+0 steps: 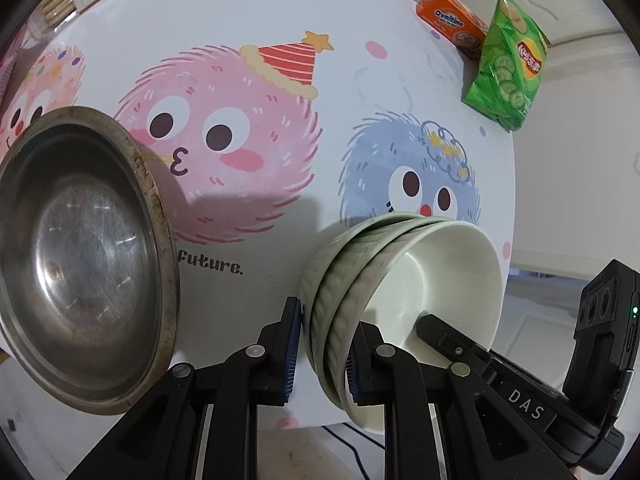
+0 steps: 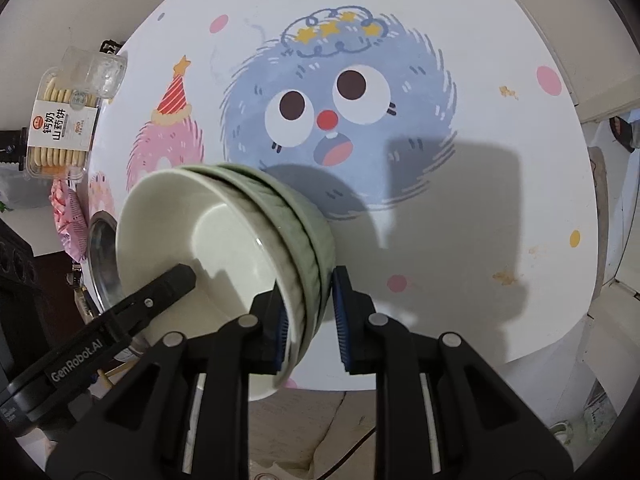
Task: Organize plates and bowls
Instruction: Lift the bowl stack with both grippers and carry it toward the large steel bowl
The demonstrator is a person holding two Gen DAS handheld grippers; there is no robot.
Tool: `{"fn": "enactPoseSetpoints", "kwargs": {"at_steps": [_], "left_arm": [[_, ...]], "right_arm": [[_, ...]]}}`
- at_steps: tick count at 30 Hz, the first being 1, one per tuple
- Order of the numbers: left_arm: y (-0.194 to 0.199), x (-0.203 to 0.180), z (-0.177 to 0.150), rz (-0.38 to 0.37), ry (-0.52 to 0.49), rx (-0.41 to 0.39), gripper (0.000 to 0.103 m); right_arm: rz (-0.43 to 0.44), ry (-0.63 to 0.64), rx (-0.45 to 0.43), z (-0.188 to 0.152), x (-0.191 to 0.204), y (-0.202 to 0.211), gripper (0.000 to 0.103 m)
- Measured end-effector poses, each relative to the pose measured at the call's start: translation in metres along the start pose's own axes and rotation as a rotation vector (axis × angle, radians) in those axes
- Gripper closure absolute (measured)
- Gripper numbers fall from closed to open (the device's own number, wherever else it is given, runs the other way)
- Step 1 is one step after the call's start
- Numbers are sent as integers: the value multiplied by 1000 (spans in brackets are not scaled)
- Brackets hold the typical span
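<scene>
Three pale green bowls [image 1: 400, 280] sit one inside the other, near the front edge of a round white table [image 1: 280, 20]; the stack of bowls is tipped a little, so its rims do not line up.

The left gripper [image 1: 322, 354] points down at the stack; its two blue pads sit on each side of the stack's wall, one pad outside and one pad inside; the jaws are close together and clamped on the rim. The right gripper [image 2: 310, 322] does the same on the other side of the stack; one pad is inside the top bowl and one is outside the bottom bowl; it looks clamped on the rim too, though on the outside pad I cannot be sure it is touching.

A big metal bowl [image 1: 84, 256] sits on the table to one side of the stack, near it but not touching; its rim looks worn and brown.

The table has a picture of a fuzzy pink ball face [image 1: 216, 144] with a red party hat, and a fuzzy blue ball face [image 2: 340, 112] with stars on top; the stack sits just in front of the blue one.

Far across the table lie a green bag of chips [image 1: 506, 64] and an orange box [image 1: 450, 20], side by side; at another edge is a clear box of round biscuits [image 2: 60, 120].
</scene>
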State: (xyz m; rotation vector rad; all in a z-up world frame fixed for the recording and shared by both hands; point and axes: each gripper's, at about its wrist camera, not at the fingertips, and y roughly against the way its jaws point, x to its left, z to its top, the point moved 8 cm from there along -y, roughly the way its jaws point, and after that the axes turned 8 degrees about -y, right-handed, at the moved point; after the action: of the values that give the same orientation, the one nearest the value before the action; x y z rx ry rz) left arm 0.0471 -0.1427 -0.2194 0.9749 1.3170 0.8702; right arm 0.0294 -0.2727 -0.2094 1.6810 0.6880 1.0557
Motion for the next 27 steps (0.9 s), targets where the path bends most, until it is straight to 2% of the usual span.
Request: {"fn": "enactPoseSetpoints", "kwargs": {"at_steps": [3, 5, 6, 8, 10, 12, 14, 15, 16, 17, 22, 27], "left_arm": [[0, 0, 2, 45, -18, -5, 72], [2, 3, 3, 49, -7, -6, 53], [2, 4, 4, 56, -3, -8, 49], [2, 6, 5, 51, 7, -8, 45], [-1, 6, 5, 42, 9, 0, 45], [-5, 5, 3, 36, 7, 9, 47], [-8, 3, 1, -3, 22, 16, 73], [-8, 1, 1, -20, 26, 14, 76], [-7, 1, 1, -12, 21, 14, 77], [-7, 0, 1, -8, 17, 17, 77], [-6, 0, 0, 1, 6, 12, 85], [-3, -2, -1, 17, -23, 14, 86]], "right_arm": [[-15, 18, 8, 0, 2, 0, 77], [-17, 28, 3, 0, 3, 3, 70], [-21, 28, -2, 1, 2, 4, 67], [-35, 21, -10, 2, -1, 5, 59], [-24, 9, 2, 3, -4, 4, 59], [-13, -4, 14, 3, -8, 2, 59], [14, -16, 33, 2, -10, -2, 63], [29, -20, 39, 1, -10, -3, 67], [70, -30, 49, 0, -8, -5, 75], [90, -41, 55, 0, -7, -5, 77], [84, -35, 45, 0, -6, -4, 78], [51, 9, 29, -1, -1, -1, 78]]}}
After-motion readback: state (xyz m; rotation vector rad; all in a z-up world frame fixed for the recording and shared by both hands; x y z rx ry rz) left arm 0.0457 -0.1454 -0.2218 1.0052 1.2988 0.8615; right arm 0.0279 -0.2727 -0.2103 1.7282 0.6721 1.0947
